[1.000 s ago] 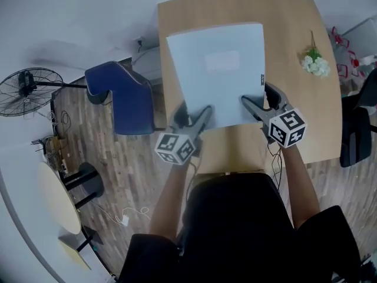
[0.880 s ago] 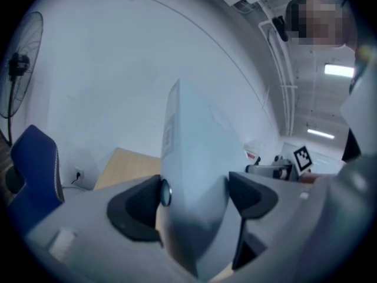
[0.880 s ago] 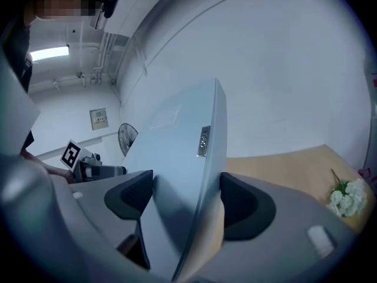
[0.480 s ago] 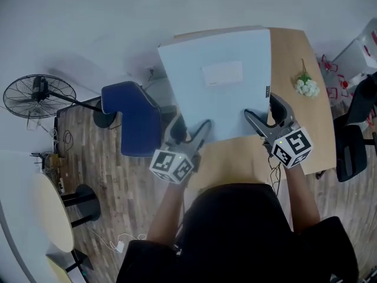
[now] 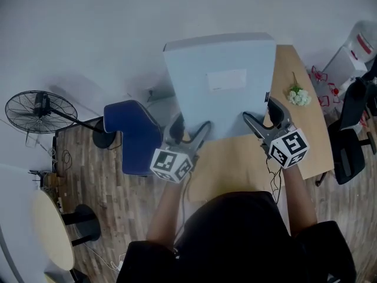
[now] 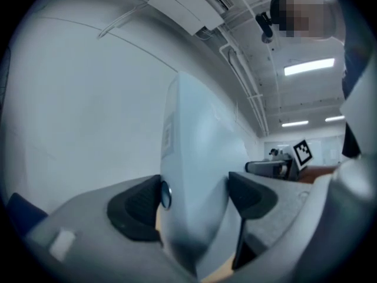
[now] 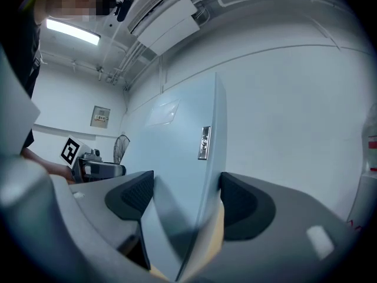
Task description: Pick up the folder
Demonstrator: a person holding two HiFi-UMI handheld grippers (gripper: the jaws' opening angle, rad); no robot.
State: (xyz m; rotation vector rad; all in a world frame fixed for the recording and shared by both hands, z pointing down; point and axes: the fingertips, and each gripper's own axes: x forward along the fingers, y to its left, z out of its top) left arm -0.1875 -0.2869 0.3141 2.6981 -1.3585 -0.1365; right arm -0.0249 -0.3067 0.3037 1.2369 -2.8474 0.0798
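Observation:
The pale blue folder (image 5: 221, 84) is held up off the wooden table (image 5: 235, 164), tilted up towards the head camera, with a white label on its cover. My left gripper (image 5: 191, 130) is shut on its near left corner and my right gripper (image 5: 258, 114) is shut on its near right corner. In the left gripper view the folder (image 6: 197, 175) stands on edge between the black pads. The right gripper view shows the folder (image 7: 177, 158) pinched the same way, a small metal clasp on its spine edge.
A small bunch of white flowers (image 5: 298, 95) lies on the table's right side. A blue chair (image 5: 132, 135) stands left of the table, a floor fan (image 5: 40, 107) further left. A black office chair (image 5: 344, 152) is at the right. A round table (image 5: 50, 229) is lower left.
Both grippers have lifted the folder from flat on the table and tipped its far edge upward. The head view has shifted, so the table shows lower and further right.

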